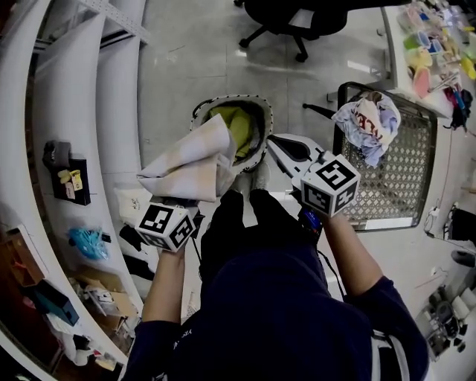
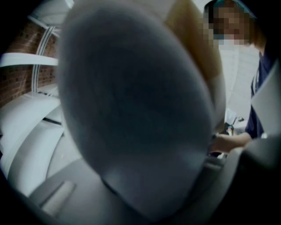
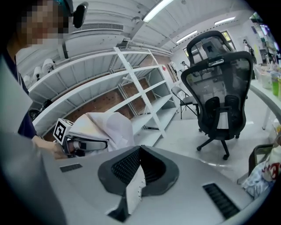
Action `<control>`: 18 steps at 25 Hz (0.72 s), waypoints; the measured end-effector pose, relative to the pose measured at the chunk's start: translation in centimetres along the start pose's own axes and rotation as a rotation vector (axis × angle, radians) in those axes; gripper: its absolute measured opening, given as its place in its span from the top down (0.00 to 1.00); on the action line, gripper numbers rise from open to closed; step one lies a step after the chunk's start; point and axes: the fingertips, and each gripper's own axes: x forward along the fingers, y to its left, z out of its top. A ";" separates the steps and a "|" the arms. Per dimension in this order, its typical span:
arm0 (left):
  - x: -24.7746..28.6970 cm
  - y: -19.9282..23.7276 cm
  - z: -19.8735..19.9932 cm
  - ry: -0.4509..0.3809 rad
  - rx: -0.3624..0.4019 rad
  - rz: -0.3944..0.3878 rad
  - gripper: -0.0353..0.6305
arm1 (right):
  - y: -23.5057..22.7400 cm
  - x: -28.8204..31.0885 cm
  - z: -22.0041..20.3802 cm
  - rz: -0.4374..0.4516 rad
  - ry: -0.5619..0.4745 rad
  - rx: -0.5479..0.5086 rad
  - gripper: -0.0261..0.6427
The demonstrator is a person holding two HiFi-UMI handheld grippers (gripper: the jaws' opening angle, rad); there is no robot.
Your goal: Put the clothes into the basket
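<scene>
A round basket (image 1: 266, 123) with a dotted white rim stands on the floor ahead of me, a yellow-green garment (image 1: 236, 123) lying inside it. My left gripper (image 1: 195, 199) is shut on a cream folded cloth (image 1: 190, 167), held just left of the basket and partly over its rim. That cloth (image 2: 131, 110) fills the left gripper view as a grey blur and hides the jaws. It also shows in the right gripper view as a cream cloth (image 3: 103, 127). My right gripper (image 1: 274, 141) reaches to the basket's right rim; its jaws (image 3: 140, 149) meet with no cloth between them.
A black mesh rack (image 1: 394, 175) at the right carries a bundle of pale clothes (image 1: 368, 126), also seen as a bundle (image 3: 263, 176). A black office chair (image 1: 297, 18) stands beyond the basket. White shelving (image 1: 74, 111) runs along the left. A table (image 1: 435, 45) with colourful items is at top right.
</scene>
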 end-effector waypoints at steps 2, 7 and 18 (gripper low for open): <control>1.2 1.1 -0.8 0.023 -0.007 -0.015 0.84 | -0.6 0.9 -0.9 -0.020 0.014 0.023 0.95; 4.4 3.9 -3.1 0.091 -0.010 -0.053 0.84 | -2.3 3.3 -3.0 -0.062 0.056 0.078 0.95; 11.0 9.9 -10.1 0.188 -0.104 -0.065 0.84 | -5.2 8.5 -7.0 -0.082 0.105 0.149 0.95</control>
